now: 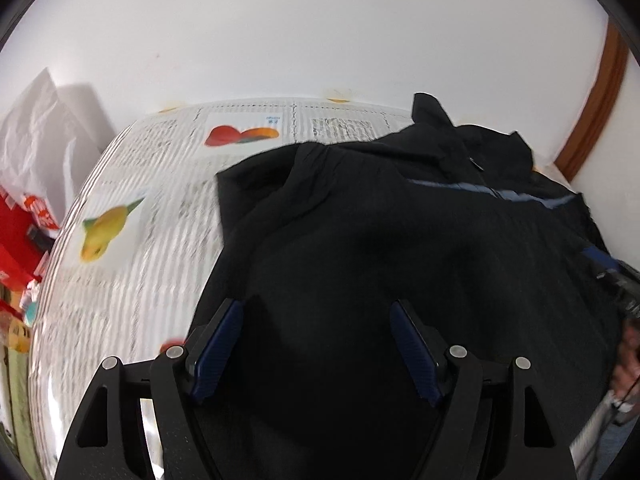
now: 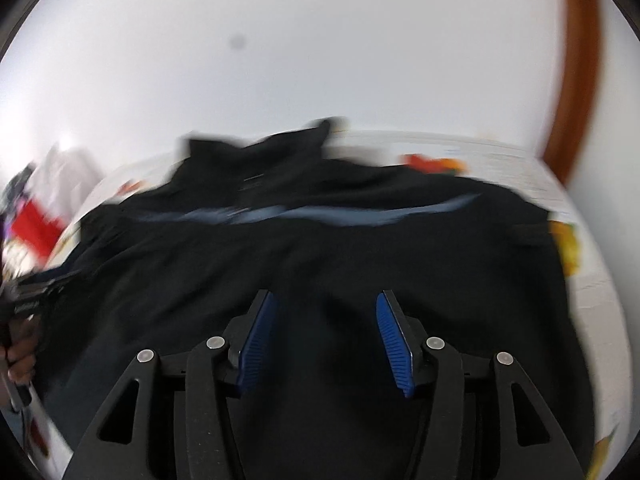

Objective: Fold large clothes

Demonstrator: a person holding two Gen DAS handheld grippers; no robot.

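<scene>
Here, left tongs (image 1: 316, 312) agape, empty; right tongs (image 2: 324, 304) likewise; black jacket (image 1: 400, 240) beneath.

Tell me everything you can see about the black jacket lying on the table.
The black jacket looks like thin, soft fabric, spread in loose wrinkles over the newspaper-print table cover. A pale blue stripe crosses its upper part, and a raised collar or hood stands up at the far end by the white wall. It lies mostly flat, with one edge folded over on the left in the left wrist view. The left gripper and the right gripper stand open over it, with nothing pinched between their pads.
</scene>
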